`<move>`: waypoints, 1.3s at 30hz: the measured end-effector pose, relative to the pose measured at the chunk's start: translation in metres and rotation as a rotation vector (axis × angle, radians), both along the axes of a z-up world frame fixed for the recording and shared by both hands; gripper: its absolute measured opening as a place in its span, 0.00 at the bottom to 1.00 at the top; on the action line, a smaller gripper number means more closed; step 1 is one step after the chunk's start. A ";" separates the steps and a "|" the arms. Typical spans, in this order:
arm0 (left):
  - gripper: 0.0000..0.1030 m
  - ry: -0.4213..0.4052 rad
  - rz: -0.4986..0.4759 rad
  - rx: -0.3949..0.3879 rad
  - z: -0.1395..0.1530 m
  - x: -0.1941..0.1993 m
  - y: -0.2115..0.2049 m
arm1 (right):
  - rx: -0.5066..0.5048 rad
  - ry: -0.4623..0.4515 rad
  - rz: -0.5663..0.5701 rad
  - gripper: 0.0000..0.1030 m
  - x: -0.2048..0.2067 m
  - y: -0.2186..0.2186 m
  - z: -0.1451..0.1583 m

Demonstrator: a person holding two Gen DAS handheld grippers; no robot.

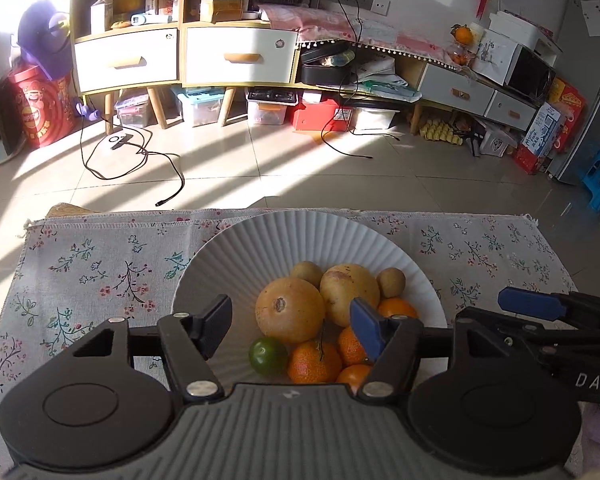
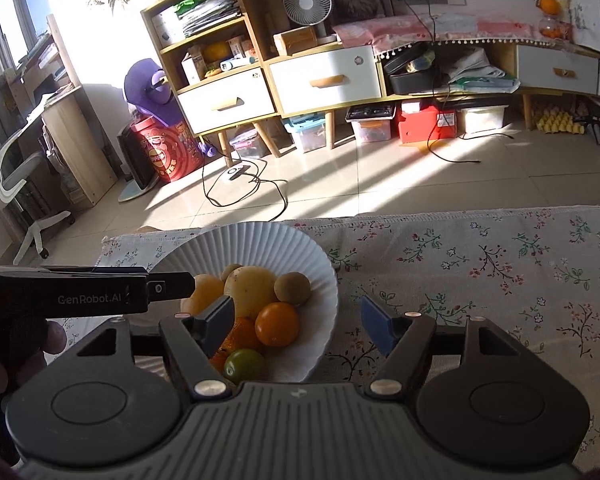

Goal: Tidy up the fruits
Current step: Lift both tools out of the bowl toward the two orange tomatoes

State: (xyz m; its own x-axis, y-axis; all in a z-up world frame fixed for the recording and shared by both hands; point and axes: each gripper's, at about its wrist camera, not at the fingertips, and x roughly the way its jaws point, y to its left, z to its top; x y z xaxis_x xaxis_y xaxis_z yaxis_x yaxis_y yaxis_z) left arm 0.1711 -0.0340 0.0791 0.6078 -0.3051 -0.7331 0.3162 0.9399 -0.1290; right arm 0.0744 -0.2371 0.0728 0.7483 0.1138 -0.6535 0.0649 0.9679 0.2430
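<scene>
Two grippers hang over the floral tablecloth [image 1: 100, 264]. Left gripper [image 1: 292, 326] has jaws apart, nothing between the pads, above the white ribbed plate [image 1: 284, 240]. All the fruit sits piled on that plate: two big yellow fruits [image 1: 290, 310], small brown ones [image 1: 391, 282], oranges [image 1: 314, 362], one green lime [image 1: 267, 356]. Right gripper [image 2: 300, 328] also gapes empty, straddling the plate's right rim, bare cloth under its right finger.

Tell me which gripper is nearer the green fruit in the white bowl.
Left. The left gripper hangs right over the green fruit in the bowl; the right gripper sits off past the bowl's right rim.
</scene>
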 end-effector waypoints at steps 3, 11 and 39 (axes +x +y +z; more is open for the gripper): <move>0.67 -0.010 0.000 0.008 0.003 -0.011 0.008 | -0.010 0.003 0.000 0.70 -0.006 0.002 0.003; 0.83 -0.048 -0.017 0.027 0.005 -0.042 0.017 | -0.033 0.012 0.006 0.80 -0.024 0.008 0.006; 0.93 -0.008 -0.004 0.063 -0.041 -0.099 0.031 | -0.115 0.079 -0.031 0.99 -0.073 0.019 -0.019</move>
State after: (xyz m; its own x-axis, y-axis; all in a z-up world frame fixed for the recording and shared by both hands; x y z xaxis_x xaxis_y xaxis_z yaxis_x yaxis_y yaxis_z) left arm 0.0720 -0.0034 0.0380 0.6129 -0.2612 -0.7458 0.3210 0.9447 -0.0670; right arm 0.0015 -0.2184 0.0538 0.6960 0.0129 -0.7179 0.1093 0.9863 0.1237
